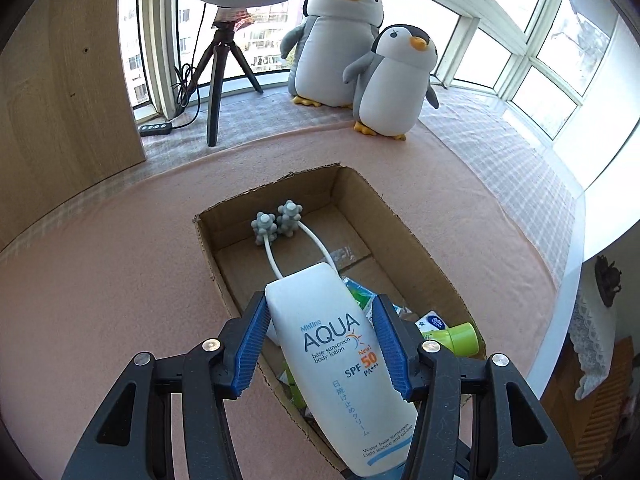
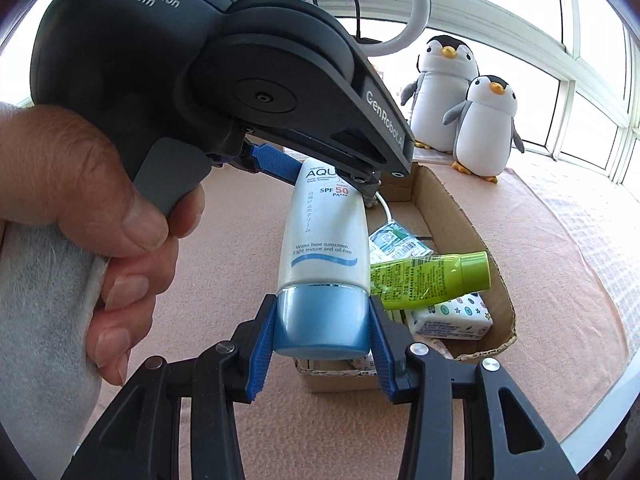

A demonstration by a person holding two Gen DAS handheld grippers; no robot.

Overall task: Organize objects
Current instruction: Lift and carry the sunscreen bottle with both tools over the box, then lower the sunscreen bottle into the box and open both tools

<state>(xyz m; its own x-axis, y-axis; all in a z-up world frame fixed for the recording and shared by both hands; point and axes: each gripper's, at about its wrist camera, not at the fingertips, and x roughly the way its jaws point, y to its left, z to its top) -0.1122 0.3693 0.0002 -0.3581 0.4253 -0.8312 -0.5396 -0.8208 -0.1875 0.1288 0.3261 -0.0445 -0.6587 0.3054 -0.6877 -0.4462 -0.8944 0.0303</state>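
A white sunscreen tube [image 1: 340, 344] with a blue cap [image 2: 322, 320] is held by both grippers above an open cardboard box [image 1: 404, 236]. My left gripper [image 1: 322, 332] is shut on the tube's white body. My right gripper [image 2: 322, 338] is shut on the blue cap end. In the right wrist view the left gripper's black body [image 2: 200, 68] and the hand [image 2: 92, 208] holding it fill the upper left. The box holds a grey roller massager [image 1: 278, 222], a green tube [image 2: 432, 278], a tissue pack [image 2: 450, 318] and a small sachet [image 2: 394, 242].
The box [image 2: 464, 216] lies on a pink cloth [image 1: 100, 280]. Two plush penguins [image 1: 360, 48] sit on the window ledge behind it. A tripod [image 1: 222, 80] with a ring light stands to their left, beside a wooden panel [image 1: 60, 80].
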